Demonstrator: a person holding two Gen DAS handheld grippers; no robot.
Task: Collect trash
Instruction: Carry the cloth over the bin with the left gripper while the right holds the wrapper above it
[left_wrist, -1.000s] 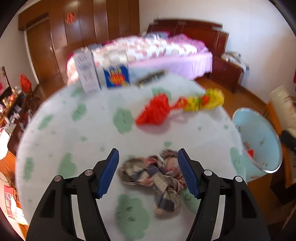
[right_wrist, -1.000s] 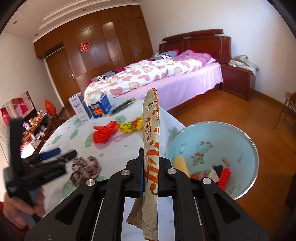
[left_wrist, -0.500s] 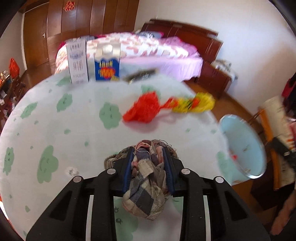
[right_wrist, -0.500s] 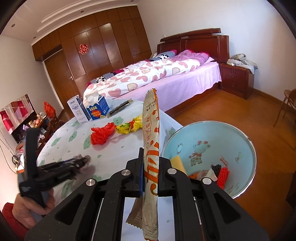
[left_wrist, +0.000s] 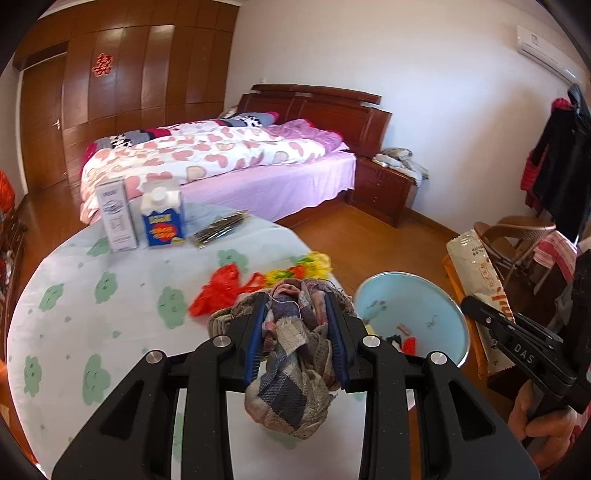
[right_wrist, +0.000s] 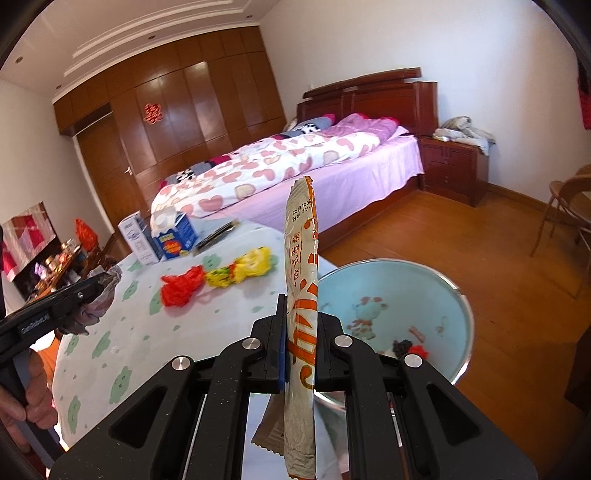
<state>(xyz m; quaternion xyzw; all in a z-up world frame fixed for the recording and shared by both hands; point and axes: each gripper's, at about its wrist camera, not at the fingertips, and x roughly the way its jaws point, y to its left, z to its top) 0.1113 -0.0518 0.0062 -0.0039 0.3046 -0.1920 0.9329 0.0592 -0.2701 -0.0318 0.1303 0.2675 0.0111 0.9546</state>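
Left gripper (left_wrist: 298, 334) jaws, just closed, clamped on soft, light plaid rag (left_wrist: 291, 373), bunched middle gripped, ends drooping above desk (left_wrist: 110, 332); right gripper (right_wrist: 300, 347) jaws fully shut on thin, crinkly snack wrapper (right_wrist: 301, 295), pinched mid-length, beside blue bin (right_wrist: 436, 291).

Home bedroom: made bed (left_wrist: 221, 158) with heart quilt, wooden wardrobe wall (left_wrist: 122, 81), nightstand (left_wrist: 384, 184), wood floor.

Two cartons (left_wrist: 142, 218) stand at the table's (left_wrist: 110, 325) far edge, basin (left_wrist: 410, 317) right of it.
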